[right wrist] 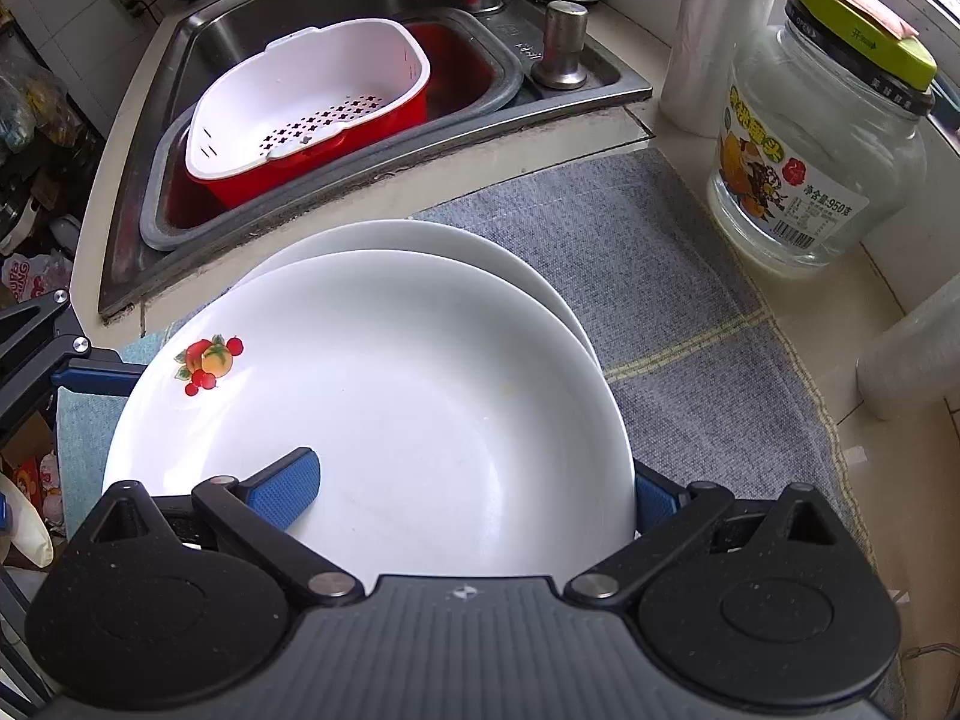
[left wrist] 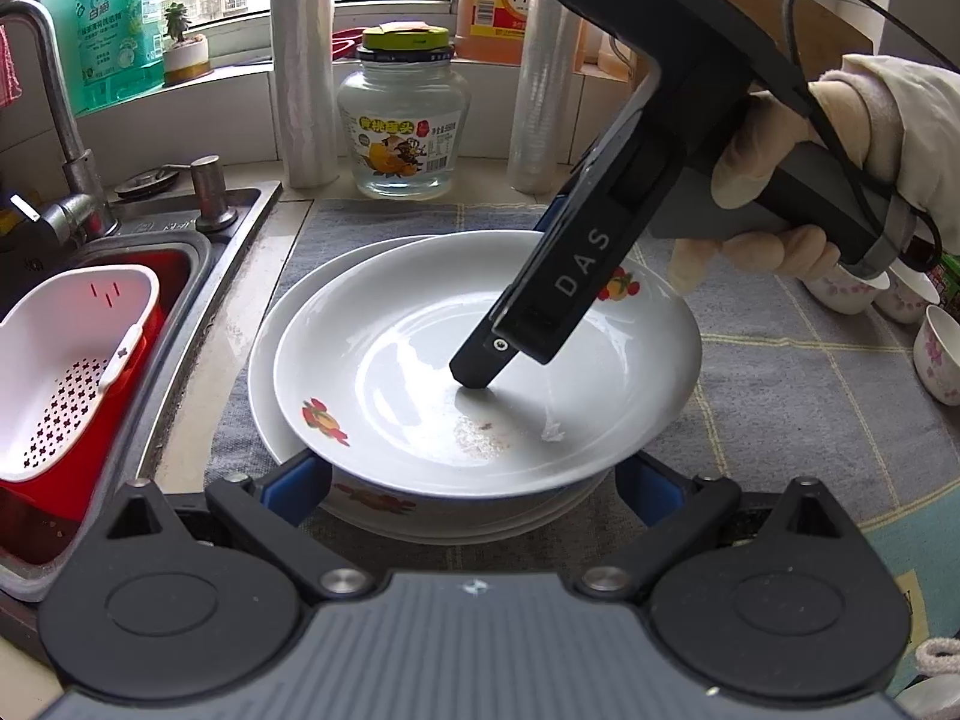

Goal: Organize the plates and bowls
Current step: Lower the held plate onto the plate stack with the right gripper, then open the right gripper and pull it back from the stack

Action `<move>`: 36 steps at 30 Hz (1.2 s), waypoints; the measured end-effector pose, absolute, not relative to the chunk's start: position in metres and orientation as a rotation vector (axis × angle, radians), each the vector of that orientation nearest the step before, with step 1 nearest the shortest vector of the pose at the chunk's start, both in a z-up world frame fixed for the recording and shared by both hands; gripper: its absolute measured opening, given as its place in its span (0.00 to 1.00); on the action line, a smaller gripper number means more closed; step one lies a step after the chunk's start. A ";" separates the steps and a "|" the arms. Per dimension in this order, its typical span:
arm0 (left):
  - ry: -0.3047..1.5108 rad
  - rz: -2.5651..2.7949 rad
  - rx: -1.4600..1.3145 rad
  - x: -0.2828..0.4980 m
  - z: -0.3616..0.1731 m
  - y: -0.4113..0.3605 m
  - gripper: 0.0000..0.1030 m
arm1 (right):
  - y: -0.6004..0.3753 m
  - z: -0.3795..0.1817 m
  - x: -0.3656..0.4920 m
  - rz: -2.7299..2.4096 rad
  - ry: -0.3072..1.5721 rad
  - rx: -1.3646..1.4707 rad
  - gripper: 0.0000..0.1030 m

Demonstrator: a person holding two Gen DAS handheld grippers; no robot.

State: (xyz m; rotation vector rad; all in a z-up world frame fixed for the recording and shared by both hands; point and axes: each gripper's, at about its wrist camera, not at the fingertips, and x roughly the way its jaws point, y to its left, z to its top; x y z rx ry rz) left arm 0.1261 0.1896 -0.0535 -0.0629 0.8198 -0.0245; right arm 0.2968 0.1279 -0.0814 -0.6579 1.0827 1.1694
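A stack of white plates (left wrist: 420, 510) sits on a grey-blue checked mat (left wrist: 780, 408) at the centre of the counter. The top plate (left wrist: 420, 330), deep and printed with small fruit motifs, lies slightly offset toward 3 o'clock on the ones beneath.

The right gripper (left wrist: 480, 375) enters the left wrist view from 1 o'clock, tilted steeply downward. A gloved hand (left wrist: 774, 180) wraps its grey handle, the cream sleeve (left wrist: 900, 120) trailing off toward 3 o'clock. In its own camera, its fingers straddle the near rim of the top plate: one blue pad (right wrist: 285, 489) lies inside the dish on its upper face, while the other (right wrist: 654, 501) shows just outside and under the rim at 4 o'clock. Whether they press the rim cannot be told.

The left gripper (left wrist: 474, 489) sits low at 6 o'clock of the stack, its blue pads (left wrist: 297, 489) spread wide to either side of the stack's near edge; contact with it cannot be judged.

At 9 o'clock a sink (left wrist: 198, 252) holds a white colander (left wrist: 66, 360) in a red basin (left wrist: 36, 492). A glass jar (left wrist: 402, 120) stands at 12 o'clock, and small floral bowls (left wrist: 942, 354) cluster at 3 o'clock.
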 end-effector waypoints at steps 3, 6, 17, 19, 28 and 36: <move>0.821 -0.016 -0.051 0.126 -0.054 0.190 0.97 | 0.129 -0.082 0.297 1.166 1.090 -0.663 1.00; 0.821 -0.009 -0.040 0.126 -0.055 0.190 0.97 | 0.129 -0.082 0.296 1.164 1.092 -0.669 1.00; 0.818 0.000 -0.022 0.125 -0.056 0.189 0.97 | 0.128 -0.082 0.296 1.165 1.102 -0.663 1.00; 0.819 0.001 -0.022 0.125 -0.056 0.190 0.97 | 0.127 -0.081 0.295 1.165 1.106 -0.666 1.00; 0.825 0.004 -0.014 0.125 -0.056 0.191 0.97 | 0.127 -0.080 0.293 1.157 1.108 -0.672 1.00; 0.830 0.003 -0.005 0.124 -0.057 0.192 0.97 | 0.123 -0.076 0.290 1.156 1.099 -0.673 1.00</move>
